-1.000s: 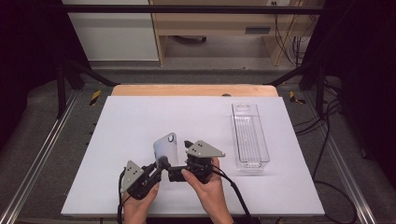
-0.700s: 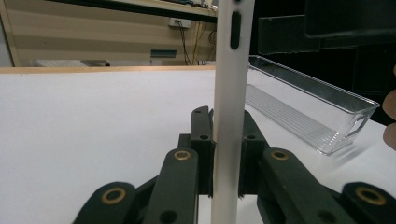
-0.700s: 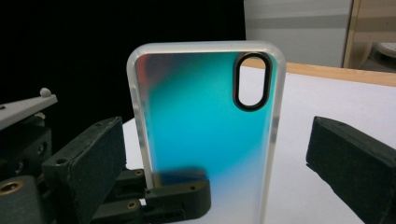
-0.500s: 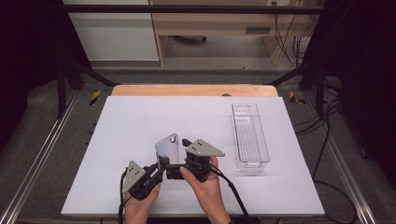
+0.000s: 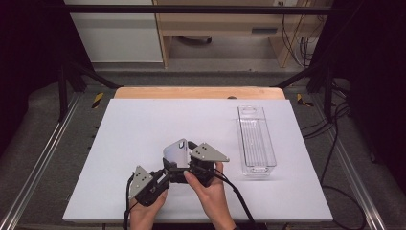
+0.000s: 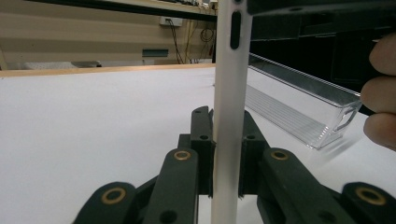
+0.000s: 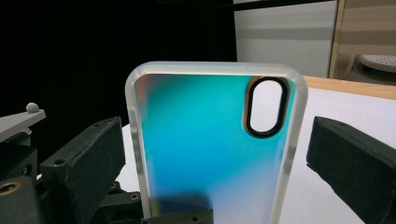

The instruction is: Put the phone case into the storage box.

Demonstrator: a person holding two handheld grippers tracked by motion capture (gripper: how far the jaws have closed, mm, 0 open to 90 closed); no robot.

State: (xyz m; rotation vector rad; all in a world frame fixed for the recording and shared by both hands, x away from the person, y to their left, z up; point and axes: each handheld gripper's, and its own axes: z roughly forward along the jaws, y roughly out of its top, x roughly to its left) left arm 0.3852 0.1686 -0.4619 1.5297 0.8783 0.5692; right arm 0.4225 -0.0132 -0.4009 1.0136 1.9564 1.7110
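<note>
Iridescent phone case [image 7: 205, 149] upright, clenched in left tool [image 6: 227, 154], between gaping right tool [image 7: 219, 154] jaws.

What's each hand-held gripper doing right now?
Left hand-held gripper: shut on the phone case.
Right hand-held gripper: open, jaws either side of the case, not touching.

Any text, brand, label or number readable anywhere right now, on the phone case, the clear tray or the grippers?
None can be read.
Phone case: iridescent back, frosted rim, no print or logo.
Clear tray: plain ribbed plastic, unmarked.
Left gripper and right gripper: black jaws, no lettering.
Cabinet plate behind the table: too small to tell.
</note>
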